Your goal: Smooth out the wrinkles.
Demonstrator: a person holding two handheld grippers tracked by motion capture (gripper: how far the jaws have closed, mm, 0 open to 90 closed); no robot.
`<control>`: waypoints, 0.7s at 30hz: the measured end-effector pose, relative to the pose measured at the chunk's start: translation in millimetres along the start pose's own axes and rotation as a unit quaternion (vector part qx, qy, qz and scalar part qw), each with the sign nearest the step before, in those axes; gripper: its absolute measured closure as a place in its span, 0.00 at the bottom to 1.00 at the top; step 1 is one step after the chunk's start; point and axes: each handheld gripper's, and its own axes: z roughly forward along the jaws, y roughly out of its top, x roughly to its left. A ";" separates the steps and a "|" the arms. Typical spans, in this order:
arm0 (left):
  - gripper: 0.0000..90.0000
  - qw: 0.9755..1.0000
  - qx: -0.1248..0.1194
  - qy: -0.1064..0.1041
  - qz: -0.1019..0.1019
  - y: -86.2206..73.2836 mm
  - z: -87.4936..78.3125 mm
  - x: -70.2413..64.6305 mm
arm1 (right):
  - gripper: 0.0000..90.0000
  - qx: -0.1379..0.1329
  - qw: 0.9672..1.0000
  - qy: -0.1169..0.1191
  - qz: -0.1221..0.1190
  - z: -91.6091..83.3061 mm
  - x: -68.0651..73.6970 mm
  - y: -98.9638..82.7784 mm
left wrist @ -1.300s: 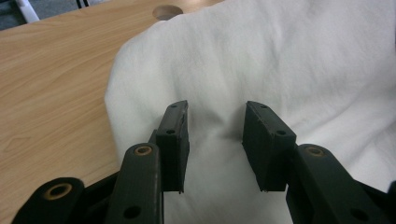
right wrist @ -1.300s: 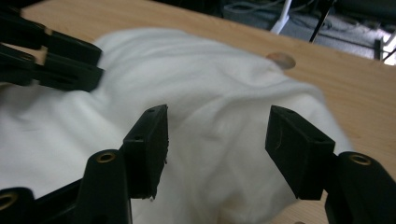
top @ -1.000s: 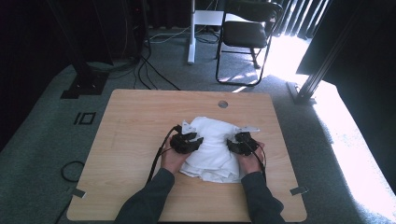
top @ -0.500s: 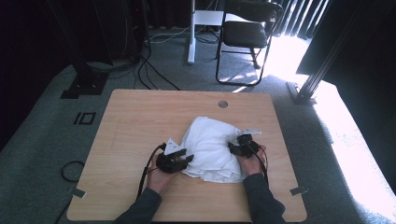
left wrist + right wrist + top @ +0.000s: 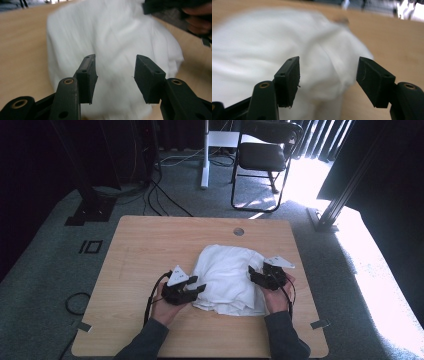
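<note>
the white cloth (image 5: 227,279) is lying folded on the counter (image 5: 135,250). the left gripper (image 5: 192,291) and right gripper (image 5: 254,274) are flanking it, jaws just opening, holding nothing. a fold is likely finishing; next comes regripping an edge.
</note>
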 end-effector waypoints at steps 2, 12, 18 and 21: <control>0.60 1.000 -0.003 0.005 0.005 11.8 12.1 4.3 | 0.39 -0.025 0.999 0.014 -0.023 -8.4 11.1 5.5; 0.61 0.999 0.047 -0.010 0.001 23.7 84.7 9.9 | 0.40 0.069 0.994 0.037 -0.080 38.9 29.1 -10.4; 0.62 0.999 0.043 0.019 -0.014 4.5 99.7 3.9 | 0.40 0.108 0.991 0.074 -0.017 71.0 8.4 -36.2; 0.62 0.998 0.044 0.031 -0.018 1.8 95.8 7.2 | 0.40 0.103 0.991 0.081 -0.016 74.9 9.2 -36.3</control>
